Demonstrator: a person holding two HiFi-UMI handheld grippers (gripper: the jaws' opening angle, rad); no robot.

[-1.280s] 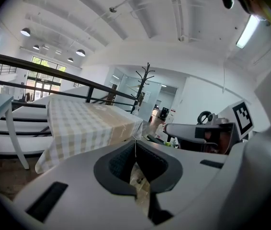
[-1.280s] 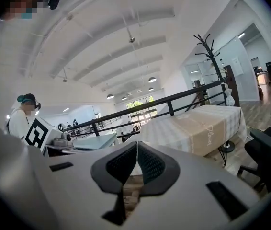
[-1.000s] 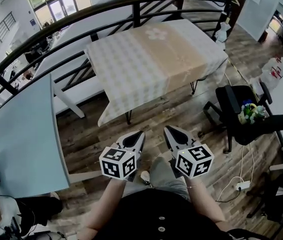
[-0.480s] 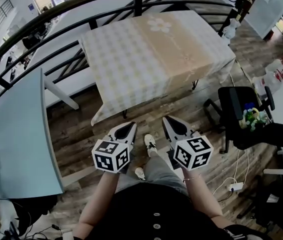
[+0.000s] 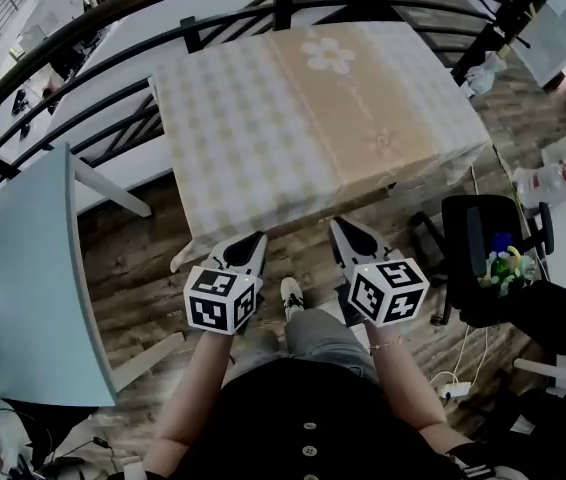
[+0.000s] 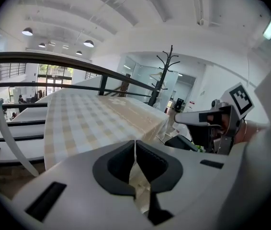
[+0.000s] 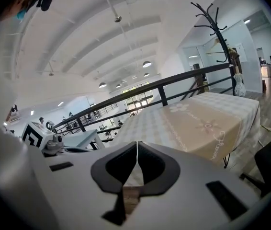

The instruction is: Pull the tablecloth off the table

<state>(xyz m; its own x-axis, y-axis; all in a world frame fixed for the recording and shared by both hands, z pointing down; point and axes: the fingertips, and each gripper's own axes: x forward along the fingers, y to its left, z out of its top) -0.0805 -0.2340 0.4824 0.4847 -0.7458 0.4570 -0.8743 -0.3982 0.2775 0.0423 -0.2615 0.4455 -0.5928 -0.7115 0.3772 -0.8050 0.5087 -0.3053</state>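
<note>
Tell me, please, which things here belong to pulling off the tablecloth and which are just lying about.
Job: checked tablecloth; left gripper and right gripper, both shut and empty.
Just about: black office chair; pale blue table; black railing; power strip.

Right gripper jaws together, checked tablecloth on table ahead, black railing behind

Black top w/ small pale buttons down the front (two show), grey trousers, white shoe, thin bracelet on rt wrist. Left gripper & right gripper: black tapered jaws, pale bodies, b/w marker cubes.
</note>
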